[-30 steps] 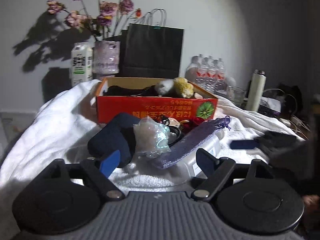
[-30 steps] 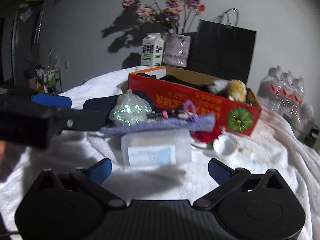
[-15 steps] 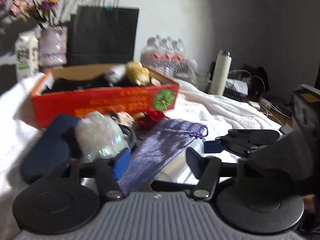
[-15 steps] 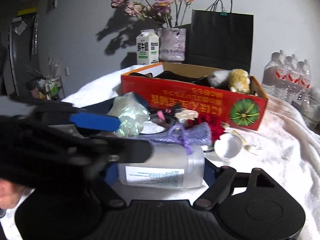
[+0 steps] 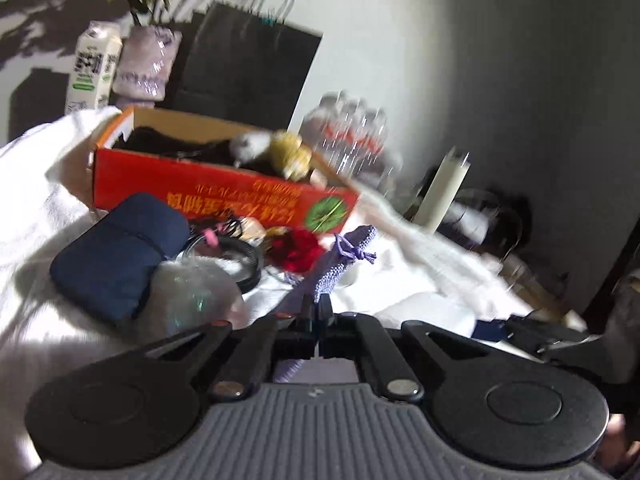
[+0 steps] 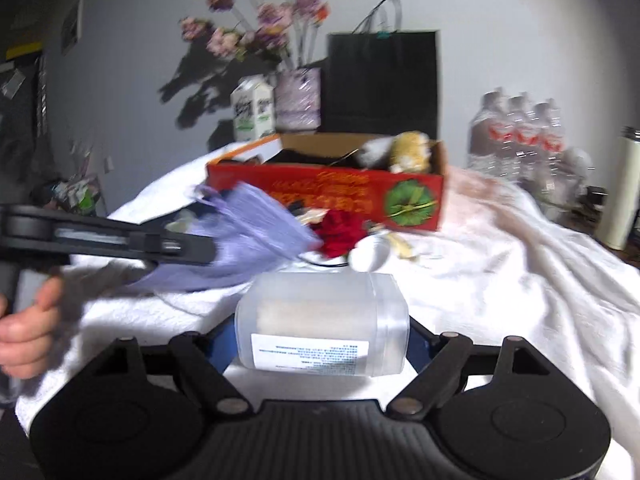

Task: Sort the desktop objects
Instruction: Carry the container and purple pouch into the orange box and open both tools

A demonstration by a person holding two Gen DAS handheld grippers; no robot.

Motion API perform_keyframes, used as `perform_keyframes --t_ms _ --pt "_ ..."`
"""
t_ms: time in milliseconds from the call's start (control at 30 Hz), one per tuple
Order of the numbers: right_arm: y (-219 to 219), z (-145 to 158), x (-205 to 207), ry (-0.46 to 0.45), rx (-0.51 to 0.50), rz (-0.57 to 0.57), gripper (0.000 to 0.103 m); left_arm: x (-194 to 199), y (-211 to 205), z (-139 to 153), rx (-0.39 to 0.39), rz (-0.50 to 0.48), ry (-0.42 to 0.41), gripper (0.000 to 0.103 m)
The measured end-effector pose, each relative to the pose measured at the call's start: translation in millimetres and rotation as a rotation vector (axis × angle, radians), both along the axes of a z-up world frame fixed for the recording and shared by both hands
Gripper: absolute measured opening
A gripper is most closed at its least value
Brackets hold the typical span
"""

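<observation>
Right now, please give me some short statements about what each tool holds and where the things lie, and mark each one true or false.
1. The left tool is shut on the purple mesh pouch. True.
2. The right tool has the frosted plastic jar between its fingers. True.
3. The red cardboard box is empty. False: it holds dark items and a yellow plush toy.
4. The navy zip case lies inside the box. False: it lies on the white cloth in front of the box.
5. A black paper bag stands behind the box. True.
</observation>
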State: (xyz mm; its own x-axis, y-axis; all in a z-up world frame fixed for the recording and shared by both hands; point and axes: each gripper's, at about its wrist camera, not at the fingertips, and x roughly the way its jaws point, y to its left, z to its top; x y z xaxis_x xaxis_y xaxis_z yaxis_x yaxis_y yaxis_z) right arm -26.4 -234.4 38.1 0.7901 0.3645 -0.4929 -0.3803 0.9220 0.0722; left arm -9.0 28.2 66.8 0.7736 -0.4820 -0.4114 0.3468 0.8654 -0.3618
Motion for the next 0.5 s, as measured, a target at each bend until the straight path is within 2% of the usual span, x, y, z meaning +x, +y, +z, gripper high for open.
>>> perform_keyframes --t_ms 100,267,400,500 --pt "-15.6 10.6 -15.4 -0.032 0.040 -0.039 0.081 -28.4 -0.5 15.7 -0.042 0.016 -0.037 0.001" --pt "-22.8 30.4 -43.6 -0.106 0.066 -0.040 0.081 -63.0 4.8 36.6 -0.059 0.059 -0.081 0.001" --pt "-21.5 44.3 -60.3 -0.148 0.089 -0.008 0.081 -71.6 12.4 47.6 -0.069 0.097 -0.106 0.001" --pt "-18.3 51.9 -57.1 -0.151 0.093 0.001 0.081 -66.7 17.8 61.0 -0.069 0.099 -0.129 0.001"
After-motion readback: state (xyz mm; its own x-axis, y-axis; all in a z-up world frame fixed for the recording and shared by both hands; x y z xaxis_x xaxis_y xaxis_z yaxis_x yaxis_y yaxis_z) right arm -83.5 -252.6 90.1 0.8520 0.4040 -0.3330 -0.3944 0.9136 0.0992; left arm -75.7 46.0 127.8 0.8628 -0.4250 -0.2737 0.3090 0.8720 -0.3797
